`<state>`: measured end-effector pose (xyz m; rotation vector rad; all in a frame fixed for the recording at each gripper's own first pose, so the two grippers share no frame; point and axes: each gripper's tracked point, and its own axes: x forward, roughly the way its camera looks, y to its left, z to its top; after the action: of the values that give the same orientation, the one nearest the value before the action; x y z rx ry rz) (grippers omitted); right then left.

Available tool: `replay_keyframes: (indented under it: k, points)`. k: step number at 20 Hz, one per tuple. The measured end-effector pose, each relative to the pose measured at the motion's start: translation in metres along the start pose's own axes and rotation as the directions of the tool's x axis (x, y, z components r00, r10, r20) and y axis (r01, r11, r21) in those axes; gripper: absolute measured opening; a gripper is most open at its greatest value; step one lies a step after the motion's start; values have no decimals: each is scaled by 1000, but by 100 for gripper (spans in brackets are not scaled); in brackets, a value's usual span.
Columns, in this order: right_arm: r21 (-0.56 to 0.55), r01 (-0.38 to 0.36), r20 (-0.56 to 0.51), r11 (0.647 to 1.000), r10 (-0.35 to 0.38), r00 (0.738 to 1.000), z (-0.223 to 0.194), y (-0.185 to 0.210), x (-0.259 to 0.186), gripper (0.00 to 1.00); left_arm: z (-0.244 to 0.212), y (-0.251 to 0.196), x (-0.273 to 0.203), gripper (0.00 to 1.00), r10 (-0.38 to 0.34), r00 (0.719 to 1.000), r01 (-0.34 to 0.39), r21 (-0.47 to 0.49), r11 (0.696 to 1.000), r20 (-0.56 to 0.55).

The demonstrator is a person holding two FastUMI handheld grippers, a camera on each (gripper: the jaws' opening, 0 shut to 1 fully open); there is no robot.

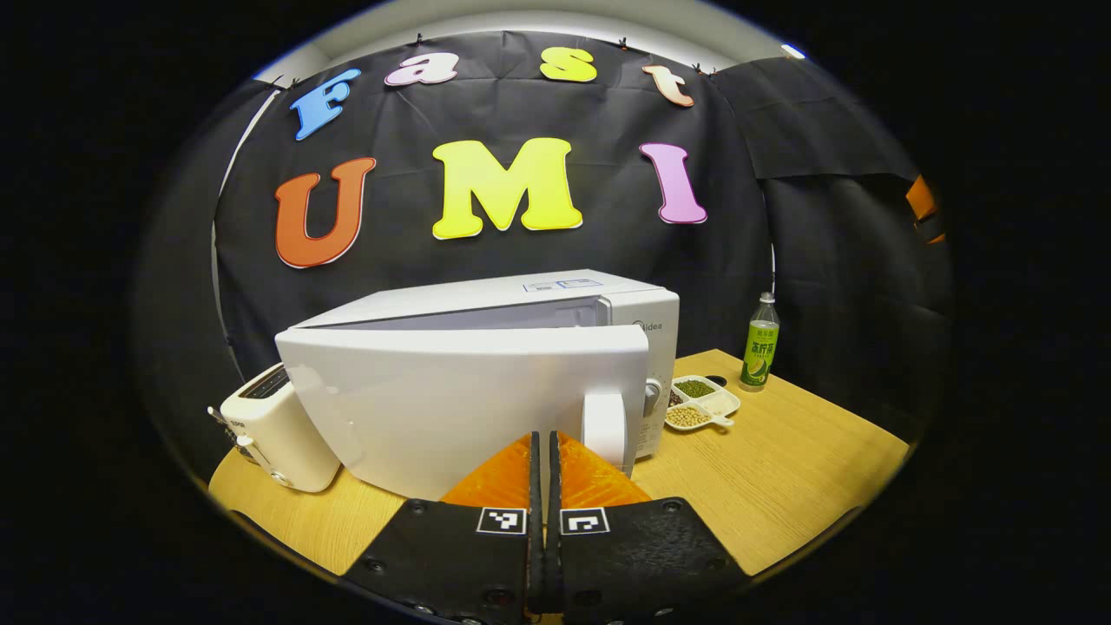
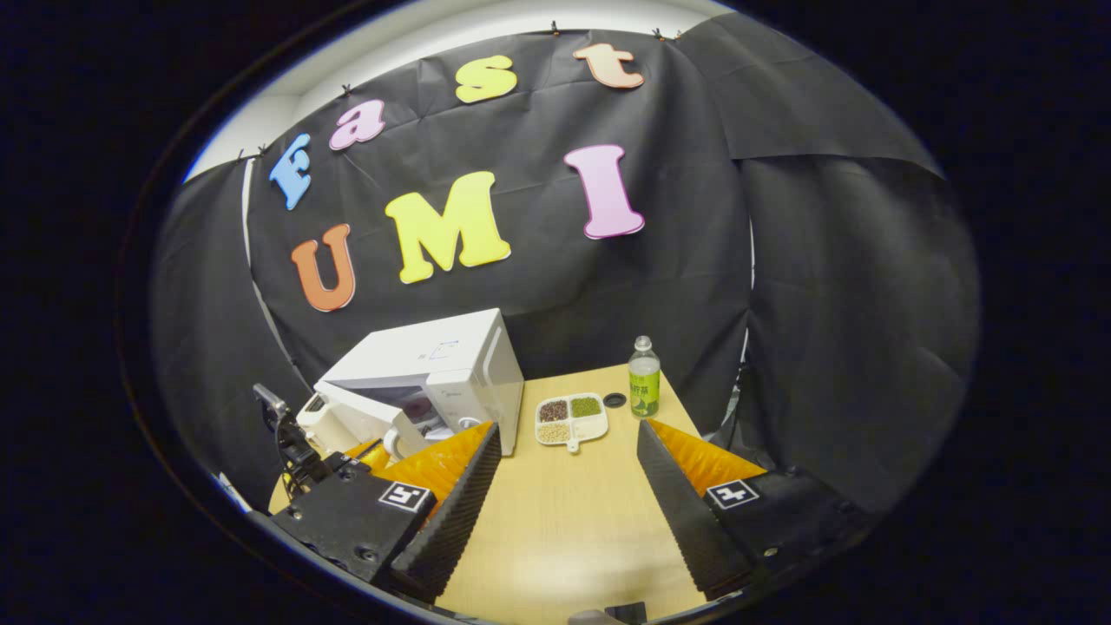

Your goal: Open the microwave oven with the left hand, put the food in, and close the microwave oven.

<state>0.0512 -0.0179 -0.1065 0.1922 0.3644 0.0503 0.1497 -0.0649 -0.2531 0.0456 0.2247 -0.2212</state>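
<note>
Door: microwave (image 1: 486,365) door (image 1: 460,408) was swung partly open, hinged on the left, its handle (image 1: 604,427) just past the left hand-held gripper (image 1: 545,473), so I'd guess the opening step was in hand.
Left hand-held gripper: fingers pressed together, nothing between them, looked like hooking or nudging rather than gripping.
Right hand-held gripper (image 2: 564,486): wide open, empty, hanging over the bare surface (image 2: 564,521), probably free to fetch the food.
Food: divided tray of beans (image 2: 570,418) sat on the surface just right of the microwave.
Clutter: toaster (image 1: 278,430) at far left, green bottle (image 2: 644,378) beyond the tray.
In the way: the half-open door still blocked the cavity.
</note>
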Motion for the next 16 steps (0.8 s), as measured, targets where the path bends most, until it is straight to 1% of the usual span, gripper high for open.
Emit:
replay_keyframes:
  k: [1, 2, 3, 4, 6, 7, 11, 12, 13, 16]
  points:
    - [5, 5, 0, 1000, -5, 1000, 0, -1, 1, 100, 1, -1, 6, 0, -1, 1000, 1, -2, 1000, -1]
    - [9, 10, 0, 1000, -10, 1000, -1, -3, 0, 91, 2, -1, 12, 0, -3, 1000, 3, -3, 1000, 0]
    - [11, 13, 1, 1000, -13, 1000, -1, -3, 2, 91, 5, -3, 17, 0, -5, 1000, 5, -3, 1000, 1]
    - [12, 18, -1, 1000, -18, 1000, -1, -4, 3, 100, 6, -4, 24, 0, -7, 1000, 7, -4, 1000, 1]
    - [13, 27, -1, 1000, -27, 1000, -1, -7, 4, 100, 9, -5, 36, 0, -10, 1000, 10, -10, 1000, 4]
    - [15, 29, -1, 999, -29, 1000, -1, -8, 4, 91, 10, -5, 41, 0, -10, 1000, 10, -16, 1000, 4]
    - [18, 40, -8, 999, -39, 999, -3, -11, 8, 91, 13, -5, 63, 0, -12, 1000, 12, -24, 1000, 0]
    - [18, 42, -10, 999, -42, 999, -3, -12, 9, 100, 12, -5, 67, 0, -13, 1000, 13, -30, 999, -2]
    - [18, 44, -12, 999, -43, 999, -3, -13, 10, 100, 13, -3, 71, 0, 0, 1000, 0, -30, 1000, -1]
    - [14, 46, -14, 999, -46, 999, -3, -15, 13, 100, 13, -1, 73, 0, -2, 1000, 2, -37, 999, -6]
